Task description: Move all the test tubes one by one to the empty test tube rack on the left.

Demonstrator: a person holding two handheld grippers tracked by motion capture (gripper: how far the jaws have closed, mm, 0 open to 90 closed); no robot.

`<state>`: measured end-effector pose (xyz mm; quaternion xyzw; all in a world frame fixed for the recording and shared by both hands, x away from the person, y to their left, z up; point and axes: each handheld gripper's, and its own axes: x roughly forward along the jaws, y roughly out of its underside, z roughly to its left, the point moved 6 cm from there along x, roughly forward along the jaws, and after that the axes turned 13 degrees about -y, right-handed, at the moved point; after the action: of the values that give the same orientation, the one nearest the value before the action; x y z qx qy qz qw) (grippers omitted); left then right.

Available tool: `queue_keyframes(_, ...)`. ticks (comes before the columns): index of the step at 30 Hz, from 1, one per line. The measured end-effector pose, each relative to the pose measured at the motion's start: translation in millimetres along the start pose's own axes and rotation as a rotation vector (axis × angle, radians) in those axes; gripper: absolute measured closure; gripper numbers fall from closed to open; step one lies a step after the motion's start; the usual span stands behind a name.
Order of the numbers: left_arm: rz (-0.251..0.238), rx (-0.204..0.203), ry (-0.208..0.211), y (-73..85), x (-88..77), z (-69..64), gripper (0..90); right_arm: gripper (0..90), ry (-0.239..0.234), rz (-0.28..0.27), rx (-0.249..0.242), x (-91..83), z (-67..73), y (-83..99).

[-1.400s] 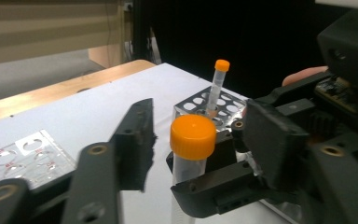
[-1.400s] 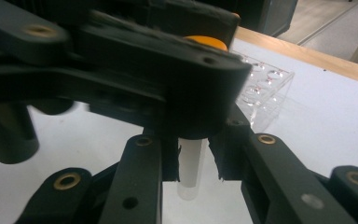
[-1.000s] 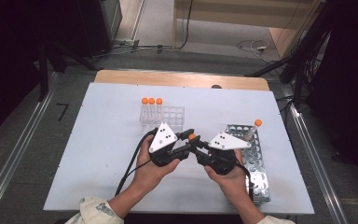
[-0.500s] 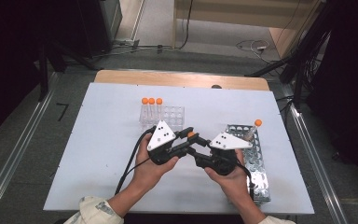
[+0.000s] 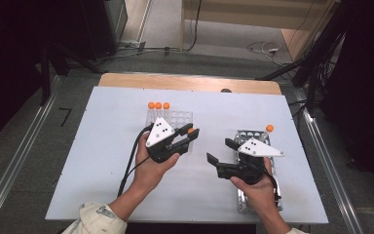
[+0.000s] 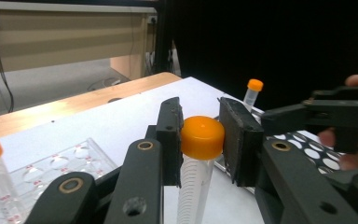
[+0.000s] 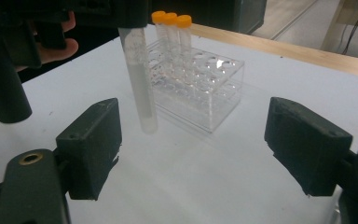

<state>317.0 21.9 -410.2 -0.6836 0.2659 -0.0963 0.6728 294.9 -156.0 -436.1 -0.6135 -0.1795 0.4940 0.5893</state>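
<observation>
1. Since a second ago the right gripper [image 5: 219,150] has drawn back from the left gripper [image 5: 193,135], so the two now sit apart over the middle of the counter [image 5: 102,146]; its jaws have just been opening and nothing is between them.
2. The tube [image 6: 196,163], clear with an orange cap, hangs upright from the left gripper, whose two pads are closed tight on either side of the cap; the tube's body dangles free below, above the counter.
3. From the right gripper view, the same tube [image 7: 139,79] shows as a frosted length with a rounded tip clear of the white surface, just in front of the clear rack [image 7: 200,88].
4. The right gripper's jaws stand wide apart and empty, pointed toward the tube and the clear rack.
5. The clear rack [image 5: 175,118] stands on the far side of the left gripper, with three orange-capped tubes [image 5: 158,106] upright in a row along its back-left edge.
6. A metal rack [image 5: 246,139] with round holes lies under the right hand [image 5: 253,187], on the right part of the counter; one orange-capped tube [image 5: 269,129] stands at its far end.
</observation>
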Motion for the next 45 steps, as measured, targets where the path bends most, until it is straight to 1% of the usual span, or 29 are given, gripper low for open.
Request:
queue_keyframes(7,-0.008,-0.021,-0.034,-7.1,6.6,15.0,71.4,17.3,0.044,-0.019,0.019,-24.5,-11.9,8.9)
queue_keyframes(13,-0.004,-0.014,-0.074,-13.9,14.8,27.9,71.4,17.4,0.081,-0.035,0.035,-46.0,-21.4,17.0)
queue_keyframes(14,-0.007,-0.010,-0.081,-15.2,16.7,30.2,71.4,17.3,0.086,-0.037,0.038,-49.1,-23.2,18.4)
queue_keyframes(19,0.005,-0.013,-0.127,-17.7,29.9,44.4,71.4,17.4,0.115,-0.040,0.063,-60.9,-33.4,26.6)
queue_keyframes(22,0.004,-0.026,-0.150,-21.6,38.5,54.2,71.4,17.3,0.125,-0.045,0.071,-66.2,-37.1,29.5)
queue_keyframes(25,-0.003,-0.031,-0.167,-27.7,46.0,60.8,71.4,17.4,0.130,-0.049,0.076,-69.6,-39.7,31.3)
queue_keyframes(28,0.000,-0.019,-0.189,-31.9,53.0,66.6,71.4,17.4,0.132,-0.050,0.081,-70.3,-41.4,32.0)
queue_keyframes(31,-0.003,-0.032,-0.214,-34.3,60.0,74.9,71.4,17.4,0.131,-0.050,0.083,-69.6,-41.4,32.4)
queue_keyframes(35,-0.003,-0.035,-0.244,-33.0,69.5,85.3,71.4,17.4,0.131,-0.047,0.091,-69.5,-42.8,33.8)
queue_keyframes(40,-0.003,-0.054,-0.277,-30.1,78.5,95.7,71.4,17.5,0.129,-0.049,0.091,-69.4,-43.6,33.7)
queue_keyframes(45,-0.010,-0.050,-0.292,-27.9,84.5,100.8,71.4,17.5,0.129,-0.050,0.091,-69.6,-43.1,33.5)
